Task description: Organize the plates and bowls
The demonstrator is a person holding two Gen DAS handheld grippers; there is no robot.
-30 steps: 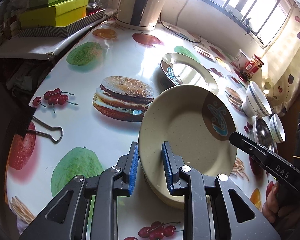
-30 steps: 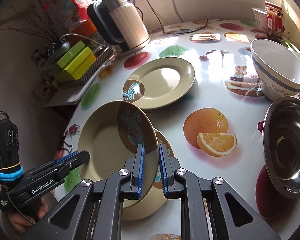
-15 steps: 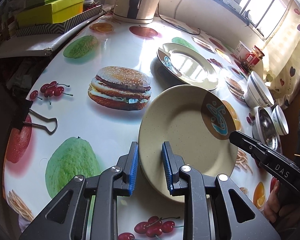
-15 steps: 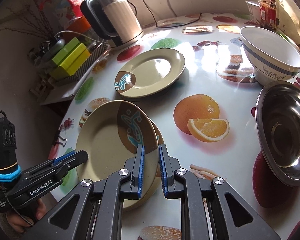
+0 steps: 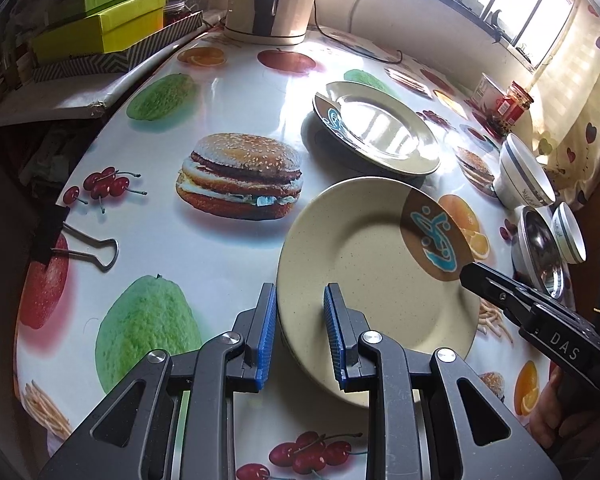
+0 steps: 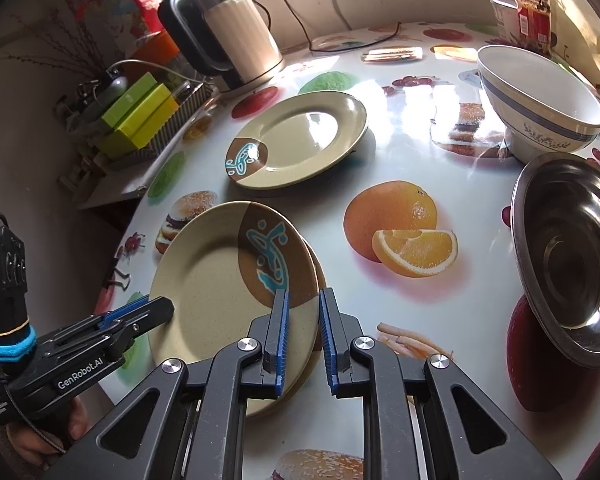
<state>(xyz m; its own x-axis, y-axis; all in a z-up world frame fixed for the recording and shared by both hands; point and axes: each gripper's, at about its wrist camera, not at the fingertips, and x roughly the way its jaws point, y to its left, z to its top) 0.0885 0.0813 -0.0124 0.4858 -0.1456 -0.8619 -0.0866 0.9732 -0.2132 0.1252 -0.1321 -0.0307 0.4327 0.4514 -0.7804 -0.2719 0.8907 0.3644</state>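
Observation:
A beige plate with a brown-and-blue patch [image 5: 376, 276] [image 6: 224, 284] lies stacked on another plate of the same kind, whose edge shows beneath [image 6: 320, 276]. My left gripper [image 5: 300, 328] is open with its jaws astride the plate's near rim. My right gripper [image 6: 304, 332] is open around the opposite rim by the brown patch. A third matching plate [image 5: 380, 128] [image 6: 300, 140] lies alone farther back. A white bowl with a blue band [image 6: 540, 100] [image 5: 524, 176], a steel bowl [image 6: 568, 256] [image 5: 540, 248] and a small white bowl [image 5: 568, 232] stand to the right.
The round table [image 5: 220, 92] has a glossy fruit-and-burger cloth. A kettle [image 6: 228, 36] stands at the back, green boxes [image 5: 100, 24] on a side shelf, a binder clip [image 5: 76, 240] at the left edge, and a red jar [image 6: 532, 12] near the window.
The held plate has come down flat onto the plate beneath. Both grippers' jaws have widened and let go of its rim.

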